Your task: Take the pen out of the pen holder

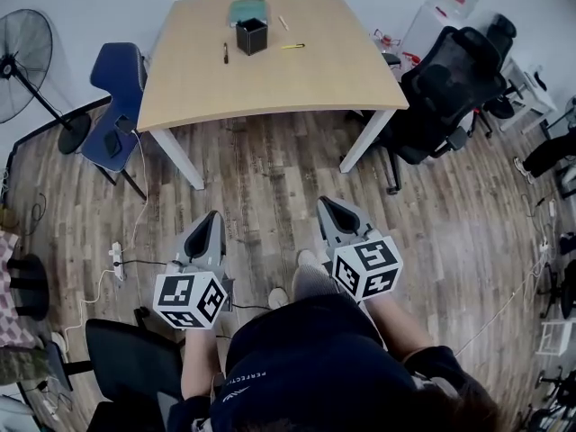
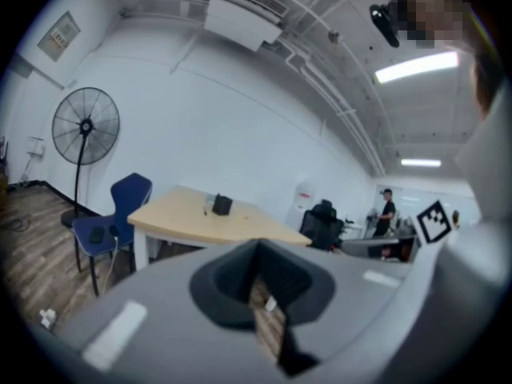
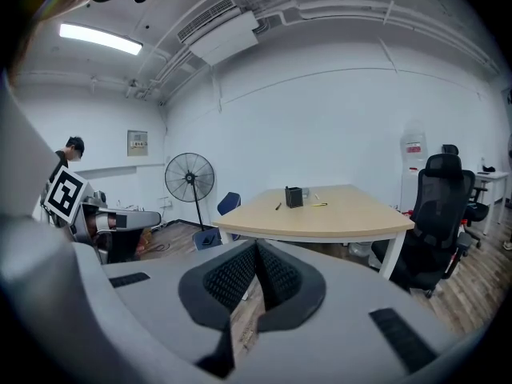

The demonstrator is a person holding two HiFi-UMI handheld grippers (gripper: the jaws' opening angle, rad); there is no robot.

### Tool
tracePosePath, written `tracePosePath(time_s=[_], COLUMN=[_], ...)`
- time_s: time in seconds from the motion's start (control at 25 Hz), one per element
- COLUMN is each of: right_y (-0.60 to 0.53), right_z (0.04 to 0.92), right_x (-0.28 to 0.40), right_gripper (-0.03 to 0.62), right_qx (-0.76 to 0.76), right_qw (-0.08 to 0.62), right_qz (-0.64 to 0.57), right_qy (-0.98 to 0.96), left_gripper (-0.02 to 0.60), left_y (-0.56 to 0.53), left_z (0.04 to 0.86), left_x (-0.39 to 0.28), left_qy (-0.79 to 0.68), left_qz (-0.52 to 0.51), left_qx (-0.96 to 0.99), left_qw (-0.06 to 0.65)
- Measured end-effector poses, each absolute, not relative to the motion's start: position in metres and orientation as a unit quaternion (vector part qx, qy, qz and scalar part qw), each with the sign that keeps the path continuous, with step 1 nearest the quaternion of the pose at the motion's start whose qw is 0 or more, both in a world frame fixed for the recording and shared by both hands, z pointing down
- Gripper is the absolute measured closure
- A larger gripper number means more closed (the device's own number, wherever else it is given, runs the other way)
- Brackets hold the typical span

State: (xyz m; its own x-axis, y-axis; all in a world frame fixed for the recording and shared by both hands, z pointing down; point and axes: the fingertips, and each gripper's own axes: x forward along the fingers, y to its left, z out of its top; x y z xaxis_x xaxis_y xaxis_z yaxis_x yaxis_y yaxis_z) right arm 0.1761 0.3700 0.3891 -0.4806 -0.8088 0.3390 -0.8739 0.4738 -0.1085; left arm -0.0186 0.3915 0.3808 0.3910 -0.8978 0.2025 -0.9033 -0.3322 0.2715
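The black pen holder (image 1: 251, 36) stands on the far part of the light wooden table (image 1: 270, 84); it also appears small in the left gripper view (image 2: 222, 205) and the right gripper view (image 3: 294, 197). Whether a pen is inside it cannot be made out. A black pen (image 1: 225, 53) lies to its left and a yellow pen (image 1: 292, 46) to its right on the tabletop. Both grippers are held low over the floor, well short of the table. The left gripper (image 1: 213, 215) (image 2: 258, 250) is shut and empty. The right gripper (image 1: 324, 203) (image 3: 257, 249) is shut and empty too.
A green notebook (image 1: 247, 11) and a pale pencil (image 1: 283, 22) lie behind the holder. A blue chair (image 1: 117, 106) and a standing fan (image 1: 22, 66) are left of the table, a black office chair (image 1: 445, 93) right of it. A power strip with cables (image 1: 117, 261) lies on the wooden floor.
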Motion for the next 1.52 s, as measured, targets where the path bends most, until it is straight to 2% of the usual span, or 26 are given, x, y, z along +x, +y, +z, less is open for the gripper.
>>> tracePosePath(time_s=[0.4, 0.88, 1.52], right_y=[0.319, 0.203, 0.093], right_z=[0.403, 0.411, 0.399], right_x=[0.146, 0.095, 0.077], right_gripper=[0.592, 0.592, 0.591], right_qx=[0.454, 0.394, 0.369], right_qw=[0.135, 0.147, 0.115], right_qz=[0.143, 0.154, 0.152], right_qy=[-0.869, -0.894, -0.909], left_gripper=[0.575, 0.574, 0.575], left_y=[0.348, 0.239, 0.123], left_z=[0.392, 0.383, 0.378], left_x=[-0.027, -0.056, -0.056], left_qy=[-0.561, -0.585, -0.567], left_qz=[0.02, 0.02, 0.011], left_qx=[0.809, 0.791, 0.805], left_qw=[0.177, 0.178, 0.176])
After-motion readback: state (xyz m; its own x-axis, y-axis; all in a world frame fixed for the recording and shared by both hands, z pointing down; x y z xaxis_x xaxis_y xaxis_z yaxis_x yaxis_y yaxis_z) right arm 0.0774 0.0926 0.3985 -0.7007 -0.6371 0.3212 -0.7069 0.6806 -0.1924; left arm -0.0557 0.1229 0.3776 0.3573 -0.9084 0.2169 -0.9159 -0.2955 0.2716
